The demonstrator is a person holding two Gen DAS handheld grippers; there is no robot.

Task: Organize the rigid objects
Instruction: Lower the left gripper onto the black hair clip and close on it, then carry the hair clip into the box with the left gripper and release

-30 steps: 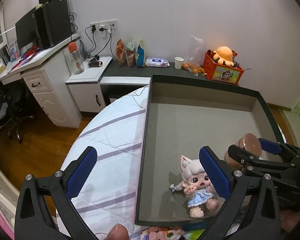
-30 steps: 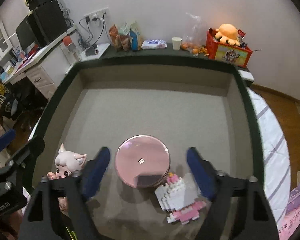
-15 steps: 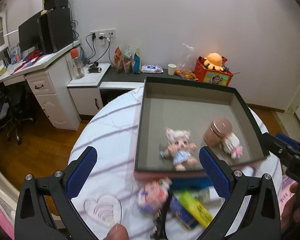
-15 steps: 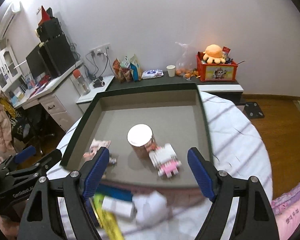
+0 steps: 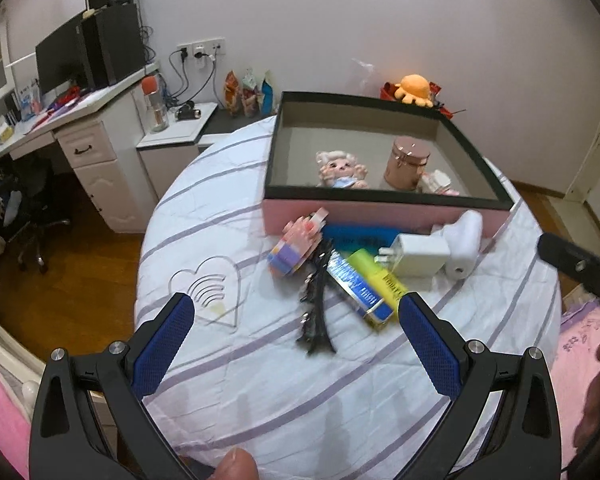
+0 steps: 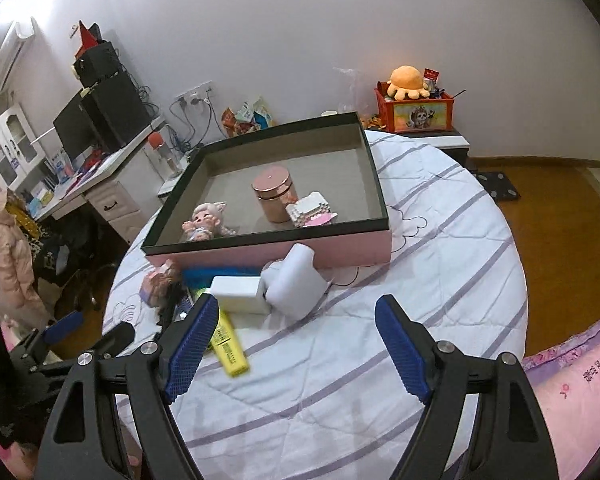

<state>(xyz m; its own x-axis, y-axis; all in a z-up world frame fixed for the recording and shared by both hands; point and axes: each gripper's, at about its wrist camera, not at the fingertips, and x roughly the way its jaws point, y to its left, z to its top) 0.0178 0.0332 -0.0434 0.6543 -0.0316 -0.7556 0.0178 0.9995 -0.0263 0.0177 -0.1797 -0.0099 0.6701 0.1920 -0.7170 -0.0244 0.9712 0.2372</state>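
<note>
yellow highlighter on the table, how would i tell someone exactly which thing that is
Find the big pink box with the dark rim on the striped round table; a pile of loose items lies in front of its near wall. The yellow highlighter is the slim bright-yellow bar at the pile's near edge, beside the white charger, and the only yellow thing there.

Pink box (image 5: 380, 214), dark rim, open, far on striped surface (image 5: 260, 380). Inside: doll (image 5: 340, 168) lying left, rose-gold jar (image 5: 406, 160) upright, white-pink block toy (image 6: 310, 210) just beside jar. Near box front, clustered: pink block figure (image 5: 296, 246), black clip (image 5: 316, 316), yellow marker (image 5: 378, 276), white charger (image 5: 416, 256), white device (image 5: 466, 244).
</note>
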